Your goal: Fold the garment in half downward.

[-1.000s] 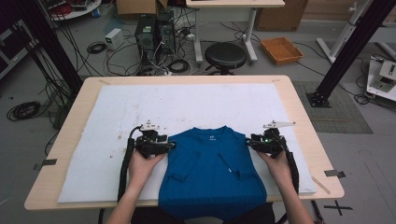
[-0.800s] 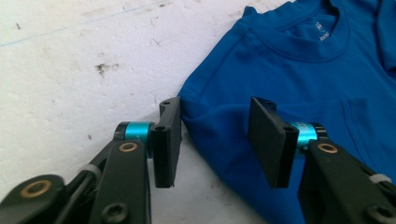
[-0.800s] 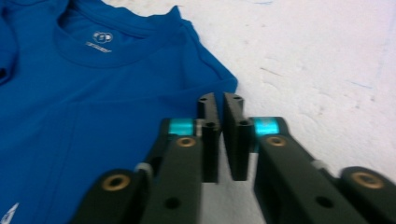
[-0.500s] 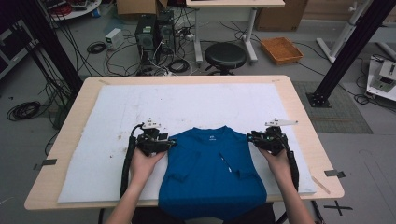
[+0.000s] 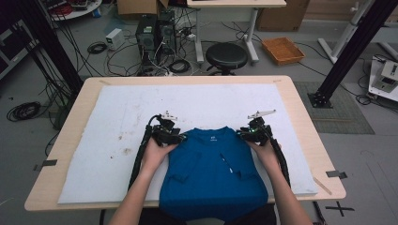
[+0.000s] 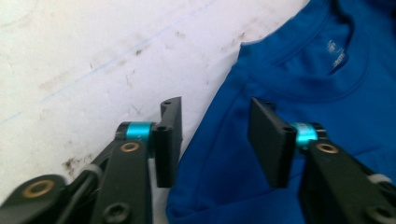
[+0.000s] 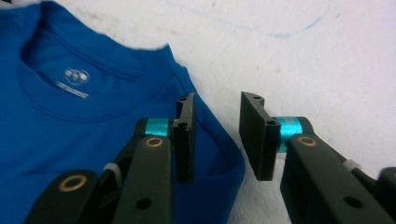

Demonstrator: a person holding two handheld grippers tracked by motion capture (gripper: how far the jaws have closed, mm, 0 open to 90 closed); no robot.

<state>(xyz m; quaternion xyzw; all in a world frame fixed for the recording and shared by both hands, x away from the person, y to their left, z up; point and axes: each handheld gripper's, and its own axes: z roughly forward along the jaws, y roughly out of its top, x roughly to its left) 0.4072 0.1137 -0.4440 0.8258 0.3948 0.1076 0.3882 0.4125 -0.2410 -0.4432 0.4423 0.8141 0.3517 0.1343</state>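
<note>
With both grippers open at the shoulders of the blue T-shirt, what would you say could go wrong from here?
1. The left gripper straddles the blue T-shirt at its folded shoulder edge; closing might catch only the top layer, so the fold opens.
2. The right gripper sits right at the shoulder's corner; its jaws may pinch too little cloth and slip.
3. The shirt's hem hangs over the table edge, so uneven pulls could drag it askew.

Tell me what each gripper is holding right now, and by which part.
Nothing is held. The left gripper and right gripper both stand open, each straddling a shoulder edge of the blue T-shirt, which lies folded on the white mat.
</note>
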